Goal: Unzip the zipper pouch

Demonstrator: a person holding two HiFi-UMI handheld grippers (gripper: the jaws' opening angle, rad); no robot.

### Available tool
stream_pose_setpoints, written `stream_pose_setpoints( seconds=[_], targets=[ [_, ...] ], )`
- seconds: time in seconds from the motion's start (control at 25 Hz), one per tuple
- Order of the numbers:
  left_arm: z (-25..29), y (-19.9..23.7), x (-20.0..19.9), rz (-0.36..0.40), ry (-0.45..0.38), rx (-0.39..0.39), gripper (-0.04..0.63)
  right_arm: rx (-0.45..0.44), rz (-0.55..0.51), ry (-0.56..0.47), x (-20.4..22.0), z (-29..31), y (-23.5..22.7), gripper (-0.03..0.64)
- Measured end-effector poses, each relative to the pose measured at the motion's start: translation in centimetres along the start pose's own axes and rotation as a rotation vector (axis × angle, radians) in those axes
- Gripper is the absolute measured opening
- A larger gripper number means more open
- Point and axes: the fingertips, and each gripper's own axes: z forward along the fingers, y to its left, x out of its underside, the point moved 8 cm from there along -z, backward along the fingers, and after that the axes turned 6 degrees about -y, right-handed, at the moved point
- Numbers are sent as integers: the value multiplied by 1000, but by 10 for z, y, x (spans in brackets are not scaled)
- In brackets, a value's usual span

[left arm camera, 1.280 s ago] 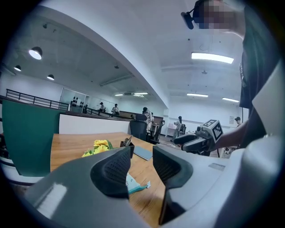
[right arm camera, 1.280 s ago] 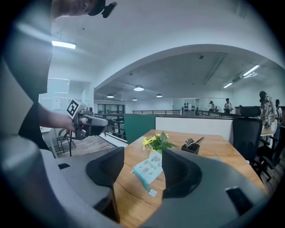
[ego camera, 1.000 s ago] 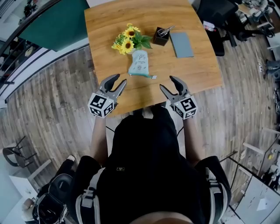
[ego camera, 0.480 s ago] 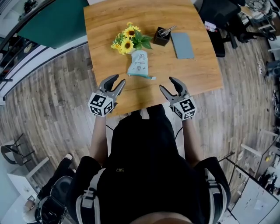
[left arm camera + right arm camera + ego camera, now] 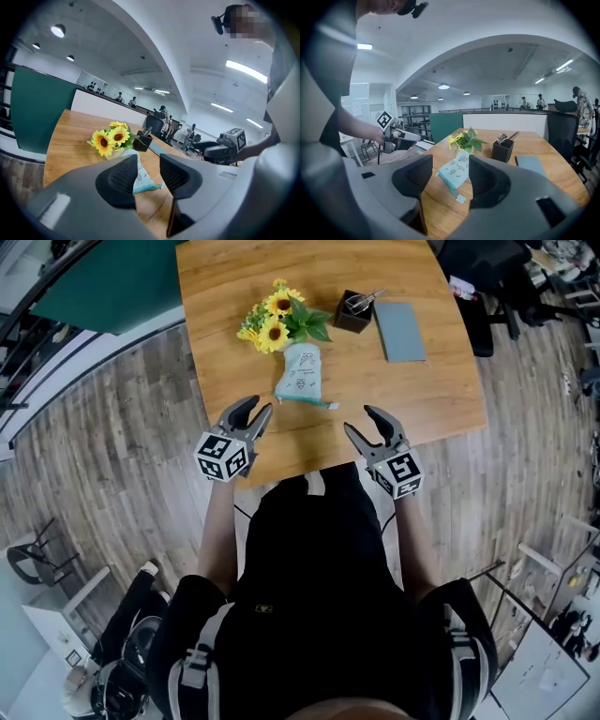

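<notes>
The zipper pouch (image 5: 300,374) is pale blue with small printed drawings. It lies flat on the wooden table (image 5: 431,399), its teal zipper edge toward me and its pull tab (image 5: 330,405) at the right end. My left gripper (image 5: 260,406) hovers over the table's front edge, left of the pouch and apart from it. My right gripper (image 5: 359,419) hovers to the pouch's right, also apart. Both are open; their jaws have just been closing a little with nothing between them. The pouch (image 5: 140,180) shows beyond the left gripper (image 5: 149,161), and the pouch (image 5: 456,171) beyond the right gripper (image 5: 451,159).
A bunch of sunflowers (image 5: 277,322) lies just behind the pouch. A black pen holder (image 5: 354,313) and a grey notebook (image 5: 400,332) sit at the back right. Office chairs stand on the plank floor around the table.
Both grippers have sunk slightly toward the table's front edge, the left one more and with a small roll. Their jaws look a little narrower. The pouch has not moved.
</notes>
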Motion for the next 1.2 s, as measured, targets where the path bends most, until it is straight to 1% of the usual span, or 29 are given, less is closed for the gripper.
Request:
stream_pose_setpoints(
  seconds=[0.16, 0.36, 0.52, 0.84, 1.04, 1.2],
  targets=[
    [10, 13, 13, -24, 36, -17, 143, -10, 3, 17, 2, 7, -8, 239],
    [25, 30, 33, -34, 97, -36, 143, -18, 8, 57, 11, 11, -19, 241],
    [39, 39, 43, -44, 127, -42, 143, -29, 17, 86, 15, 12, -25, 239],
    [62, 59, 69, -97, 188, -52, 143, -41, 32, 131, 21, 21, -37, 239],
    [78, 65, 78, -95, 242, -27, 146, -62, 39, 147, 26, 23, -41, 239],
    [88, 70, 82, -82, 275, -27, 153, -74, 43, 152, 27, 25, -44, 239]
  ],
)
